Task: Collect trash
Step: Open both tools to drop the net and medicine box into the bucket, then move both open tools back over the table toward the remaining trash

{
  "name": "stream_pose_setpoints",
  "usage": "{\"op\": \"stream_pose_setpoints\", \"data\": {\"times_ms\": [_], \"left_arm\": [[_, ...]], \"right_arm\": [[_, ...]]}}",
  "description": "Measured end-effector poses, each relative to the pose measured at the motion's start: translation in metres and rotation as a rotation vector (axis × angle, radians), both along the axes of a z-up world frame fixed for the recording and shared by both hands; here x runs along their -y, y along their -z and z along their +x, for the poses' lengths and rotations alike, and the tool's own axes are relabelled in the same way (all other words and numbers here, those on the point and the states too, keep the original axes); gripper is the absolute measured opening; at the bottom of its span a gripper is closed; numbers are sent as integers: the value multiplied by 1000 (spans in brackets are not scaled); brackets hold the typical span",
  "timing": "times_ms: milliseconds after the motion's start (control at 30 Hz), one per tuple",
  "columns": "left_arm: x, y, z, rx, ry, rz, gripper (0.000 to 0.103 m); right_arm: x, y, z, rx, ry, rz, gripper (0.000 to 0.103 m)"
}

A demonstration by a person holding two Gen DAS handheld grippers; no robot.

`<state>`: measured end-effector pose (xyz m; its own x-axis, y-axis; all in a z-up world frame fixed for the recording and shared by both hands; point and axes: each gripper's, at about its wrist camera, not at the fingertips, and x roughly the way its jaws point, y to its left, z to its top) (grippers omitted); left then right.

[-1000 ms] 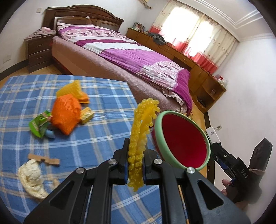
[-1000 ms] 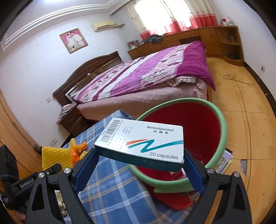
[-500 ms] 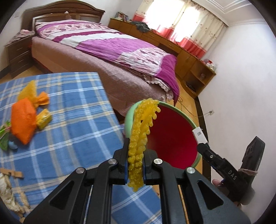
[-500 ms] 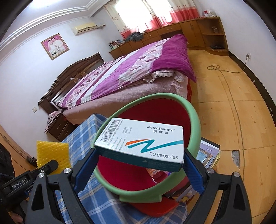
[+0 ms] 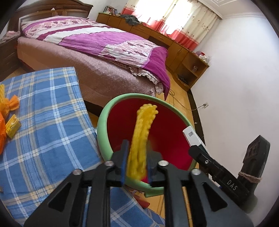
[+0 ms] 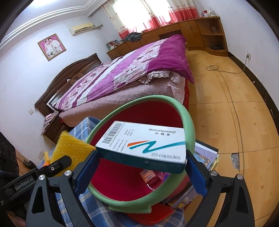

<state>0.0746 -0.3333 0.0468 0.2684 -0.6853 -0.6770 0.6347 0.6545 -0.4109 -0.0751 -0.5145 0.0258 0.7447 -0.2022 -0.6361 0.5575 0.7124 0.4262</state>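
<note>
Both grippers, the left gripper and the right gripper, are black angular frames with triangular cut-outs, silver screws at the pivots, blue finger pads, and white lettering along their sides.

A purple-quilted bed stands on wooden floor beside sunlit curtains.

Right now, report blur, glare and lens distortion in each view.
Left wrist view: the yellow foam net between the left gripper is motion-blurred; the window is blown out. Right wrist view: the medicine box has slightly smeared print; the floor seams bow from the fisheye.
</note>
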Motion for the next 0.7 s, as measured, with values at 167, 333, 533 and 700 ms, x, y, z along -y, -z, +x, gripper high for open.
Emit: {"op": "stream_pose_setpoints", "data": {"times_ms": [167, 333, 533, 700], "left_arm": [[0, -1, -1, 34, -13, 12, 36], [-7, -2, -2, 45, -31, 22, 36], [-24, -5, -5, 43, -65, 30, 36], [-44, -9, -8, 47, -102, 32, 36]], "right_arm": [[2, 1, 0, -4, 13, -7, 96], [3, 0, 0, -3, 10, -4, 96], [-8, -5, -1, 3, -10, -25, 96], [-22, -15, -2, 9, -24, -53, 96]]}}
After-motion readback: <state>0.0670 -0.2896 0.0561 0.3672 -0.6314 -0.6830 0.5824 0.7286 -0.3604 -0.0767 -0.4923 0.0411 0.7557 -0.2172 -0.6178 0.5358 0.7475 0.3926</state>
